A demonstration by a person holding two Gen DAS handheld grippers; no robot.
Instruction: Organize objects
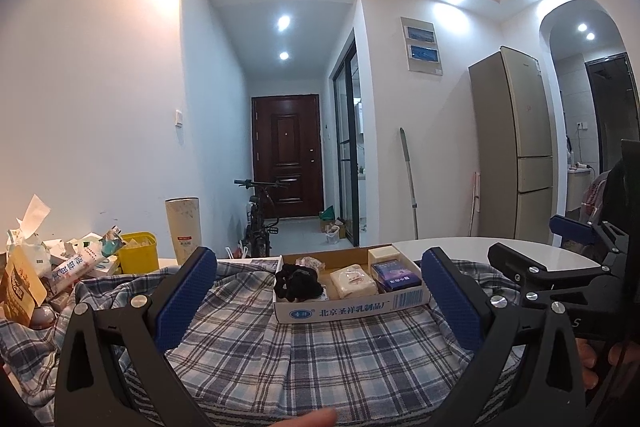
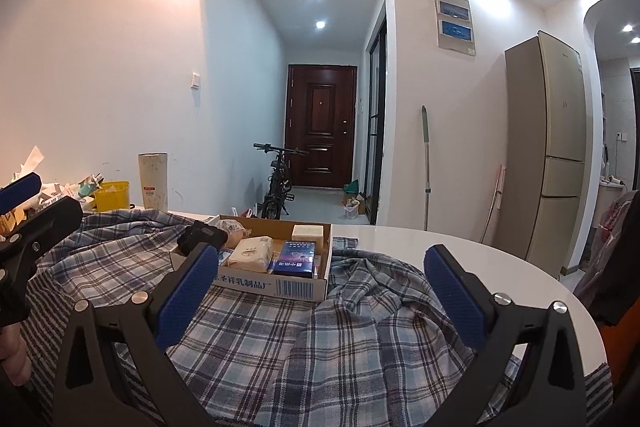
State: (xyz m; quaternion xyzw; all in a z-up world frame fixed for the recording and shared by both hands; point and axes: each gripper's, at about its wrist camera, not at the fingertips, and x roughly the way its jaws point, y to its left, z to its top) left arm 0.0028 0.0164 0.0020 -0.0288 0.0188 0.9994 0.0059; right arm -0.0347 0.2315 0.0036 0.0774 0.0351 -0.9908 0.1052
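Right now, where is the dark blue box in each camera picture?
Left wrist view: the dark blue box sits at the right end of the cardboard tray, right of centre, near the right blue pad.
Right wrist view: the same box lies near the tray's right front corner, just left of centre.
Shared landmark: the brown door down the hallway, behind the tray.

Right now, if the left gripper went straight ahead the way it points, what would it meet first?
Probably the cardboard box: it sits centred between the open left gripper fingers, on the plaid cloth. The gripper seems to hover low over the cloth, so it might brush a fold first; depth is unclear.
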